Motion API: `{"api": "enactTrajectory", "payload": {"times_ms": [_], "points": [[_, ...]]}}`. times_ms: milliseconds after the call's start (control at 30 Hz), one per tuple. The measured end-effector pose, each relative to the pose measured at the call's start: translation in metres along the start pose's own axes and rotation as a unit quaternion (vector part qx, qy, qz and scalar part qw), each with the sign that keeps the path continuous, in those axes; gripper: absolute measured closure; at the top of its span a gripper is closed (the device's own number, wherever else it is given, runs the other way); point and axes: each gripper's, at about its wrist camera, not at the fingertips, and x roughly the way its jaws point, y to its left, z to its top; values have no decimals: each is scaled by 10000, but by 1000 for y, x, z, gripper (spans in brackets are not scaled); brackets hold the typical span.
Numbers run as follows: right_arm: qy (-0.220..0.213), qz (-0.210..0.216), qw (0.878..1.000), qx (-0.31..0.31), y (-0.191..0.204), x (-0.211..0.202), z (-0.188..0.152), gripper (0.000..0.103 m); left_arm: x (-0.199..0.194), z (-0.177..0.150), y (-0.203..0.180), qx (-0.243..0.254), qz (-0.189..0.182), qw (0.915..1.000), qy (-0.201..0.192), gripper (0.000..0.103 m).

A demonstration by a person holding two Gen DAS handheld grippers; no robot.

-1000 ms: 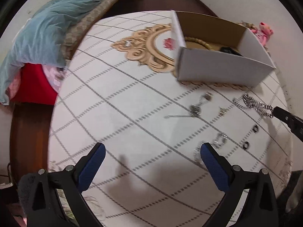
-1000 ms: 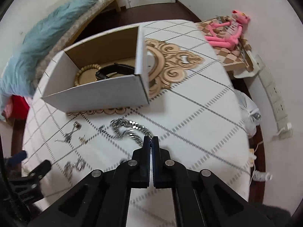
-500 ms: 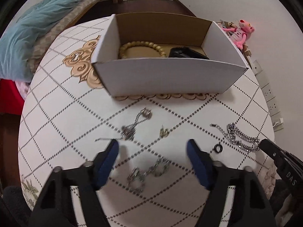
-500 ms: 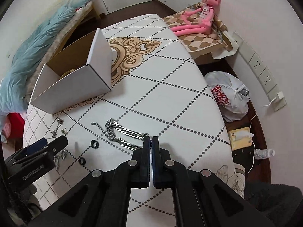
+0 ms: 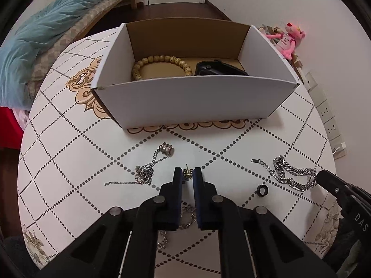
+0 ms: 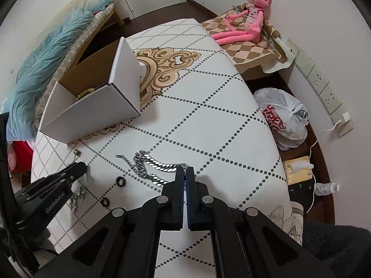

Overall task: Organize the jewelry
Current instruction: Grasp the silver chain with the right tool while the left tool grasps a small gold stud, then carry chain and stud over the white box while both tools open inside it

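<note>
— Left wrist view first: fingers point(image 5: 178, 178)?
— Blue-padded, drawn close on the left gripper point(image 5: 187, 176), pinching a small gold earring point(image 5: 187, 173) at the tips, low over the white table point(image 5: 69, 157).
— Elsewhere on that cloth?
— Thin silver necklace point(image 5: 148, 171) just left of the tips, its barrel charm lying toward the cardboard box point(image 5: 190, 102). Black ring point(image 5: 262, 190) off to the right. Beyond it a heavy curb chain point(image 5: 287, 173), far end pinched by the right gripper point(image 5: 321, 176) entering from the right edge. Another silver chain point(image 5: 187, 215) partly hidden beneath the left fingers.
— Inside the box?
— Beaded bracelet point(image 5: 160, 63) on the left, a black object point(image 5: 218, 68) on the right; hard to identify further.
— Right wrist view now.
— Right gripper point(image 6: 184, 170) pressed together, clamped on the end of the curb chain point(image 6: 153, 164), rest of it lying loose on the table point(image 6: 208, 115) to the left. 2 black rings: 1 point(image 6: 121, 181) near the chain, 1 point(image 6: 105, 202) closer to the camera. Left gripper point(image 6: 80, 165) visible at the left edge, side-on, low on the table. Box point(image 6: 92, 113) further back on the left, beads just peeking over its wall.
— Beyond the table?
— Pink plush toy point(image 6: 245, 23) on a checkered cushion, a knotted plastic bag point(image 6: 283, 118) on the floor, a blue blanket point(image 6: 39, 69) at left.
</note>
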Motion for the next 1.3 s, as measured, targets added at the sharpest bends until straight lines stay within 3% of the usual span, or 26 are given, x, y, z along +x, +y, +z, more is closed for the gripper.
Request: {"api": "enactTrajectory", "payload": {"times_ms": [433, 667, 833, 933, 967, 1000, 1067, 1300], "points": [[-411, 468, 9975, -341, 29, -52, 21, 102, -59, 1, 9, 79, -127, 9980, -612, 98], [-771, 750, 9927, -548, 51, -91, 48, 102, -99, 21, 8, 87, -270, 9945, -1009, 98], [-1095, 931, 9872, -690, 68, -121, 74, 102, -118, 40, 23, -62, -620, 9918, -1115, 98], [-1211, 988, 9848, -762, 76, -131, 85, 102, -117, 43, 43, -476, -788, 9916, -910, 91], [-1221, 995, 9844, -783, 78, -131, 86, 102, -111, 42, 51, -608, -754, 9924, -761, 80], [-1209, 998, 9845, -784, 79, -130, 86, 102, -108, 41, 55, -651, -708, 9930, -681, 59], [-1139, 1009, 9855, -754, 79, -124, 82, 102, -98, 33, 66, -724, -593, 9937, -611, 47], [-739, 819, 9928, -476, 59, -80, 53, 102, -51, 5, 48, -511, -477, 9975, -77, 47]]}}
